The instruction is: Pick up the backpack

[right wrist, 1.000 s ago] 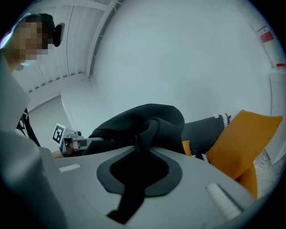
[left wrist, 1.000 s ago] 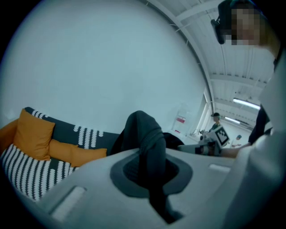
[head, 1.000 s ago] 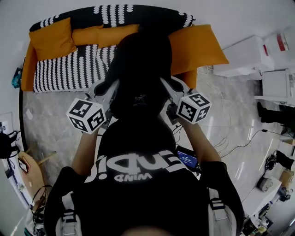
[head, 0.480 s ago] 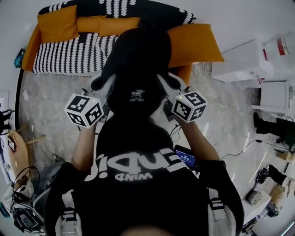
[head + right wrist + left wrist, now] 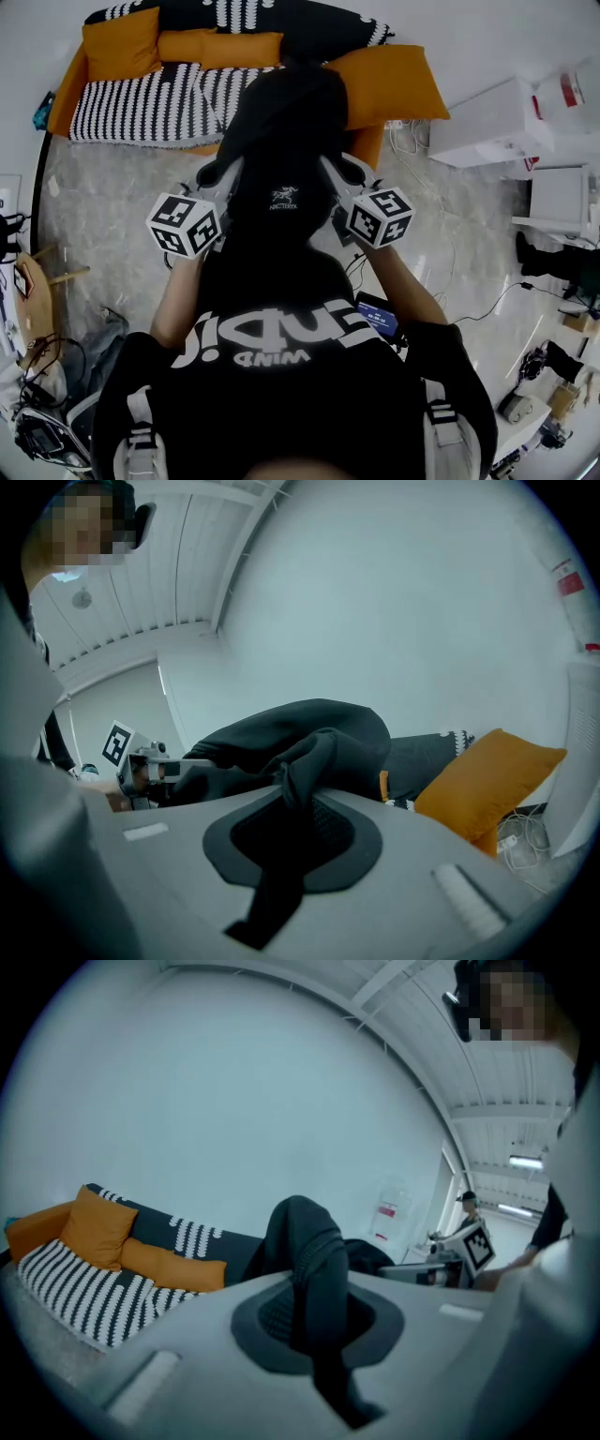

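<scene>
The black backpack (image 5: 281, 141) hangs in front of me, held up off the marble floor by both grippers. My left gripper (image 5: 220, 176) is shut on a black strap of the backpack (image 5: 314, 1269) that runs between its jaws. My right gripper (image 5: 339, 171) is shut on another fold of strap (image 5: 298, 780) on the bag's other side. The bag's dark bulk (image 5: 300, 728) fills the space between the two grippers. Its lower part is hidden behind my head and body in the head view.
A black-and-white striped sofa (image 5: 141, 103) with orange cushions (image 5: 384, 84) stands against the far wall. White cabinets (image 5: 497, 117) stand at the right, cables (image 5: 469, 300) trail over the floor, and clutter (image 5: 37, 375) lies at the lower left.
Both grippers have carried the backpack back from the sofa, which now sits farther up the head view with more floor showing before it. Both grips are unchanged.
</scene>
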The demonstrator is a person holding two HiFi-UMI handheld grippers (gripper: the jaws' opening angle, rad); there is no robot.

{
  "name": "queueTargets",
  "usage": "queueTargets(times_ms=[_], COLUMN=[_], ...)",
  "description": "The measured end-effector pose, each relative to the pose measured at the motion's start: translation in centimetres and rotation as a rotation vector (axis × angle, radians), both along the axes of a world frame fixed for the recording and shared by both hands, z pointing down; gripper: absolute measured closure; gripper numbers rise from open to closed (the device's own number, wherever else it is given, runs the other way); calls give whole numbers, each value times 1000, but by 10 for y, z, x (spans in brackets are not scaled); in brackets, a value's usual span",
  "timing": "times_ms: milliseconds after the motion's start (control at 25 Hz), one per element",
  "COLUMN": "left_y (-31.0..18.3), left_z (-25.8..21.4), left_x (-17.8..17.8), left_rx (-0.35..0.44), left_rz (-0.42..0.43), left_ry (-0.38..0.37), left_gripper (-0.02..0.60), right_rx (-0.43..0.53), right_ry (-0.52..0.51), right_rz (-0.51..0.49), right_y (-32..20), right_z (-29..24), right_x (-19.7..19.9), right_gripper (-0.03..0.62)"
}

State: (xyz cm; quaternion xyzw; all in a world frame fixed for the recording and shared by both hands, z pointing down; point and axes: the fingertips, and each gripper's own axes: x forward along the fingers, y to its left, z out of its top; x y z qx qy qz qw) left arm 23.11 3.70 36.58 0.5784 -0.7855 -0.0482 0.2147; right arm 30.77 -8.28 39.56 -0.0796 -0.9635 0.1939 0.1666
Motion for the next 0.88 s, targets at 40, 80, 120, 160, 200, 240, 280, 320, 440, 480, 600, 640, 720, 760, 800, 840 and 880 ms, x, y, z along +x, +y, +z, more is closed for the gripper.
queueTargets(times_ms=[40,80,120,160,200,240,280,320,440,480,600,640,720,760,800,840,880], left_y=[0,-1,-1,-1,-1,-2,-2,-4,-9,-10,-11,-11,-10,-10,-11,-13,-15], left_z=[2,3,4,4,4,4,4,4,3,3,2,2,2,2,2,3,3], left_x=[1,3,4,5,7,8,9,10,13,14,14,13,11,10,10,10,10], left_rx=[0,0,0,0,0,1,2,3,4,5,5,5,6,6,5,4,3], left_rz=[-1,-2,-3,-4,-5,-6,-7,-8,-9,-9,-12,-14,-17,-18,-19,-20,-22], left_ry=[2,4,6,7,7,8,8,9,11,11,12,12,12,11,11,10,10], left_gripper=[572,572,572,572,574,572,573,573,574,572,572,574,574,572,574,574,574], right_rx=[-1,-2,-3,-2,-1,1,1,2,8,12,15,15,13,12,11,10,9], right_ry=[2,3,4,4,4,5,5,5,7,8,7,7,6,6,5,5,5], right_rz=[0,0,-2,-4,-6,-9,-12,-14,-21,-24,-31,-32,-36,-38,-40,-41,-43], right_y=[0,0,0,0,-1,-1,-1,-2,-7,-8,-9,-8,-7,-8,-9,-11,-13], right_z=[2,4,5,5,5,5,6,6,6,5,4,4,5,5,5,5,5], right_x=[1,2,3,3,4,5,6,7,10,10,9,8,5,5,4,4,4], right_gripper=[569,569,569,569,569,569,569,569,569,569,569,569,569,569,569,569,569])
